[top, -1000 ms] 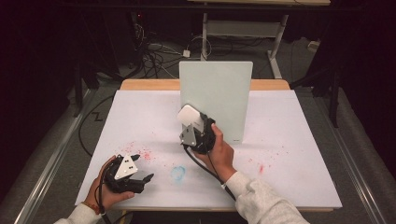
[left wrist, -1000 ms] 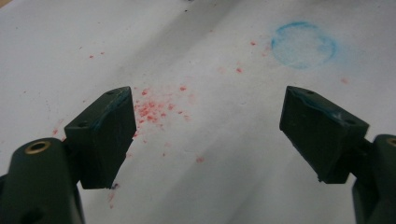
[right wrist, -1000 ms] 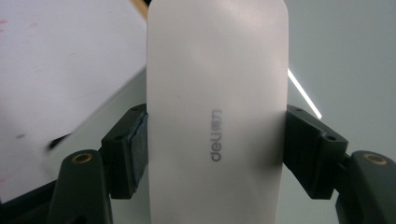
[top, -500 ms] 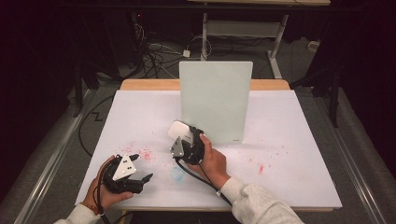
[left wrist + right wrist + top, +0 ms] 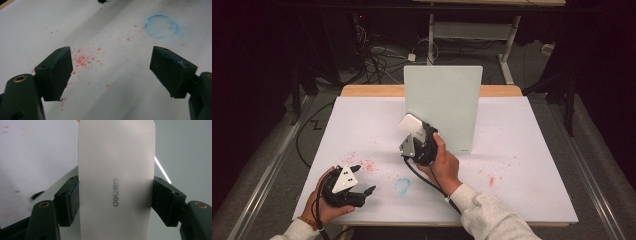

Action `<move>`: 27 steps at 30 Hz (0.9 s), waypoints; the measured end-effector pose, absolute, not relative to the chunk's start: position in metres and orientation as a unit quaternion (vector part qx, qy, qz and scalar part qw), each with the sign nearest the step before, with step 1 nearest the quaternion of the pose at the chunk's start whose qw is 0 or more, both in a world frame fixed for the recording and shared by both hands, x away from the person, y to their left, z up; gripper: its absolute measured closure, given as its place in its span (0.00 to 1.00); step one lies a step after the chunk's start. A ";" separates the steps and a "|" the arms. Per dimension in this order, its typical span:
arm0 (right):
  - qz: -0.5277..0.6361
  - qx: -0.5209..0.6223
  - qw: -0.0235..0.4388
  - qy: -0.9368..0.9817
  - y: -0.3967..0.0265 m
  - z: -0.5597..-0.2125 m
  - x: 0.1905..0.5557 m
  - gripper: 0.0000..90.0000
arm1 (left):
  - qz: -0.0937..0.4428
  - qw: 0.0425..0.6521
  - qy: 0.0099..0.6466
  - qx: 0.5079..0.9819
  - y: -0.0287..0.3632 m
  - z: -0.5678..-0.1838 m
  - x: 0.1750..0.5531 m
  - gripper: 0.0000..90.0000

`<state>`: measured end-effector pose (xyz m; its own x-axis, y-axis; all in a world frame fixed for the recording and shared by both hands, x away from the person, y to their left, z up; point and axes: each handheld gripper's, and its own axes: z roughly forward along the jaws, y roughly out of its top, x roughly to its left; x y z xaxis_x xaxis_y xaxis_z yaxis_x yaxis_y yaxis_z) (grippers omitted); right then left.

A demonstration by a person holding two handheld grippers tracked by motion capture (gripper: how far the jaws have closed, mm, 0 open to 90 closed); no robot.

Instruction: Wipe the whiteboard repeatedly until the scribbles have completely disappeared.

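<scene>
The right gripper (image 5: 416,137) is held just in front of the upright pale green board (image 5: 443,107) that stands near the middle of the counter (image 5: 532,170), and its jaws are clamped on a white eraser block (image 5: 410,124), which sticks up and out past the jaw tips toward the board's lower left part. In the right gripper view the white eraser block (image 5: 116,180) stands lengthwise between the two black jaws, each pad pressed flat against one long side, with grey lettering printed along its face; behind it lies the pale surface of the board on one side and the white counter sheet on the other. Whether the block touches the board cannot be told. The left gripper (image 5: 354,185) rests low in the person's left hand (image 5: 324,202), well apart from the board, toward the near left part of the counter, with its grey three-cornered plate on top. Its jaws stand wide apart and hold nothing; in the left gripper view the left gripper (image 5: 112,70) looks down on bare white sheet between the pads. A scatter of red crumbs (image 5: 83,60) lies by one jaw, and a faint blue ring smudge (image 5: 161,26) lies farther off, on the board's side of that gripper. From the high view the blue ring smudge (image 5: 402,186) sits between the two grippers, nearer than the board, and the red crumbs (image 5: 362,164) lie just beyond the left gripper
</scene>
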<state>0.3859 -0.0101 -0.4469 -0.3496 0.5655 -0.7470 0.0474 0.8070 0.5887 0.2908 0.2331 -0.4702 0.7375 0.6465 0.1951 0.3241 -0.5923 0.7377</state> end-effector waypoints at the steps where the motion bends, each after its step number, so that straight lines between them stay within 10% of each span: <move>1: 0.244 0.187 0.525 0.794 -0.007 -0.451 0.384 0.35 | 0.229 0.353 0.281 0.863 0.233 -0.470 0.291 0.20; 27: 0.262 0.253 0.541 0.758 -0.063 -0.408 0.399 0.35 | 0.229 0.354 0.284 0.861 0.234 -0.470 0.290 0.20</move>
